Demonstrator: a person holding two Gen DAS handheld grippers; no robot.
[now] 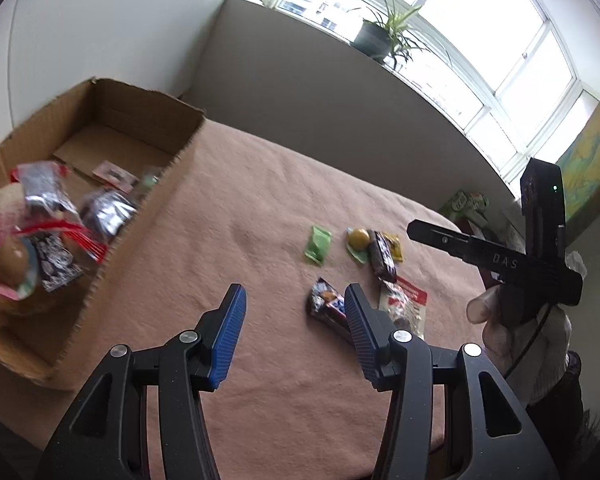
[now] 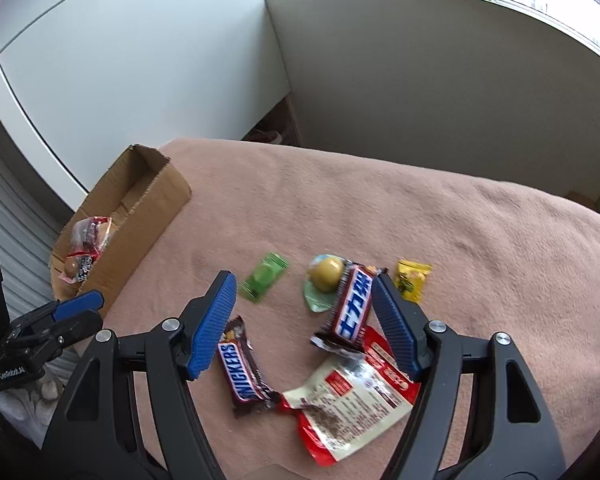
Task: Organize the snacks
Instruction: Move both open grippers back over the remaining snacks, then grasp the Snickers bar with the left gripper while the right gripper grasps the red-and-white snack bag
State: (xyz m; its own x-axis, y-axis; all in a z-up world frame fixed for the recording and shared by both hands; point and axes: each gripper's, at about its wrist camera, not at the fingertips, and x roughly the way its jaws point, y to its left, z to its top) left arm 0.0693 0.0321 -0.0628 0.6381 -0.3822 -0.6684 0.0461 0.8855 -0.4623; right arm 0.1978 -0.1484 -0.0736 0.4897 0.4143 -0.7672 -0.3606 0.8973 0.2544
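Both grippers are wide open right now and neither has hold of anything. The left gripper (image 1: 294, 320) hangs over the pink blanket (image 1: 240, 220), between the box (image 1: 140, 216) on its left and the loose snacks on its right. The box is already partly loaded: a pink pack (image 1: 4, 248), a couple of silvery packets (image 1: 108, 208) and a red-edged wrapper (image 1: 72, 236) piled at the near end, with bare cardboard at the far end.

The right gripper (image 2: 304, 316) sits over the loose pile, jaws spread with nothing between the pads. Just in front of it:
- a Snickers (image 2: 244, 372) by the left finger, lying flat
- a second bar (image 2: 354, 306) with a blue-and-white label, up against the right finger, its near end resting on the red and white bag (image 2: 352, 400)
- a yellow ball (image 2: 327, 274) on a pale green wrapper, touching that second bar's far end
- a green packet (image 2: 264, 282) a bit to the left, on its own
- a yellow packet (image 2: 412, 284) to the right, behind the right finger

From the right wrist view the box sits far left at the blanket's edge, well apart from the pile. There's a plant (image 1: 376, 36) on the windowsill at the back.
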